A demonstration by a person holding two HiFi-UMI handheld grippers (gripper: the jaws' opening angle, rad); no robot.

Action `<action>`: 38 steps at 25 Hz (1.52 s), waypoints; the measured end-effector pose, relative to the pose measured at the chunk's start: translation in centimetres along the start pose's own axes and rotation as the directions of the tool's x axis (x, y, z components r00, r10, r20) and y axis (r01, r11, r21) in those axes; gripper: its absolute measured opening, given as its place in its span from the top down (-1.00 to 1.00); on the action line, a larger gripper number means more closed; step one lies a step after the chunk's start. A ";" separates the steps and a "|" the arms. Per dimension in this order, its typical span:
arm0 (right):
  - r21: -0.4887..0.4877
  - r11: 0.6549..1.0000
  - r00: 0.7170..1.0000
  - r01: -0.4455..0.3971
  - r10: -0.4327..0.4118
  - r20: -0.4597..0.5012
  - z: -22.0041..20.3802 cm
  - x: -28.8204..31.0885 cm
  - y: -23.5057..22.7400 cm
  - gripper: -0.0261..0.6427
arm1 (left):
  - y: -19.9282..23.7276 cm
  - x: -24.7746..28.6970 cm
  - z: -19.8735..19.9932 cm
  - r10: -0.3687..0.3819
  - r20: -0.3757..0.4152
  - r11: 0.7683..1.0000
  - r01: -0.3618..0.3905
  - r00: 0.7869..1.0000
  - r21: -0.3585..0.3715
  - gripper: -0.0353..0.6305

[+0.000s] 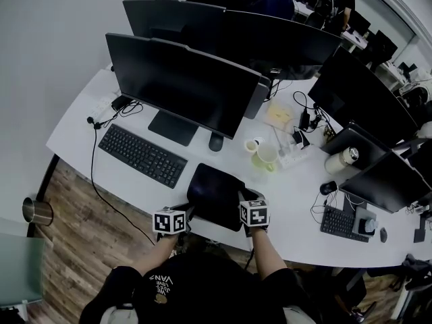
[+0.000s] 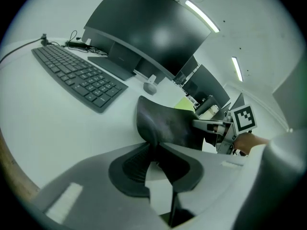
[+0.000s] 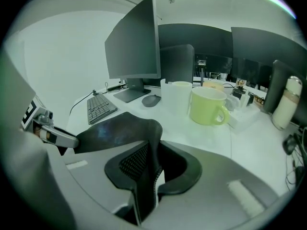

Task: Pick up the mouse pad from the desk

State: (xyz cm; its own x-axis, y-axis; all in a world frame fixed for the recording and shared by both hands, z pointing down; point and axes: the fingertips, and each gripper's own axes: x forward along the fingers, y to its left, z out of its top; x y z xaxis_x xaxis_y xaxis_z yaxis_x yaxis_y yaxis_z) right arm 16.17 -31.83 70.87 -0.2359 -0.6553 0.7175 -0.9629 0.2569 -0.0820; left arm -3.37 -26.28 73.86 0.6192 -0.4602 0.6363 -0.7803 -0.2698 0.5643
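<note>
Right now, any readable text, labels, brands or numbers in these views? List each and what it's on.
"VANS" (likely; upside down in the head view): on the person's black shirt; the smaller lines beside it are too blurred to read.
Marker cubes: square patterns only, no letters.
Keyboard: key legends too small to read.
Mouse pad, yellow mug: no print visible.

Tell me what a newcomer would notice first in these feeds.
The black mouse pad at the near edge of the white desk stands out first. It is bowed upward, with the left tool shut on its left side and the right tool shut on its right. Behind it are a large dark monitor, a keyboard to its left and a pale green mug just beyond the pad.
</note>
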 end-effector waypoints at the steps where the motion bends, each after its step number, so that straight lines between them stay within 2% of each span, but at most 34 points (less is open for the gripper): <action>1: 0.001 1.000 1.000 0.002 -0.002 0.008 0.2 -0.4 0.2 0.71 | -0.1 -0.1 0.0 -0.005 0.004 1.000 0.005 1.000 0.006 0.74; 6: 0.010 1.000 0.998 0.024 -0.024 0.054 1.0 -2.4 0.8 0.73 | -0.5 -1.1 0.2 -0.026 0.031 0.999 0.026 0.999 0.021 0.75; 15: 0.057 0.997 0.981 0.060 -0.069 0.183 3.4 -7.4 2.1 0.75 | -2.2 -4.9 2.6 -0.079 0.133 0.992 0.065 0.988 0.106 0.75; 27: 0.067 0.994 0.931 0.089 -0.107 0.349 6.5 -13.6 6.2 0.75 | -3.6 -11.1 4.5 -0.166 0.265 0.978 0.124 0.950 0.169 0.75; 33: 0.060 0.994 0.911 0.092 -0.108 0.397 7.3 -15.9 8.9 0.75 | -3.4 -14.4 4.7 -0.198 0.309 0.970 0.141 0.930 0.197 0.75; 38: 0.052 0.994 0.908 0.093 -0.107 0.406 6.6 -16.6 10.6 0.76 | -2.7 -16.3 4.1 -0.206 0.320 0.966 0.140 0.925 0.218 0.75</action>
State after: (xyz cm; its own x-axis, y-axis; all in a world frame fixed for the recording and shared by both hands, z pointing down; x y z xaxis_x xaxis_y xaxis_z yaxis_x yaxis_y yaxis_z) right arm 8.98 -22.90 53.46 -0.1644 -0.9106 0.3793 -0.9863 0.1569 -0.0507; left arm -11.68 -21.52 59.82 0.7052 -0.6407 0.3037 -0.6864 -0.5095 0.5189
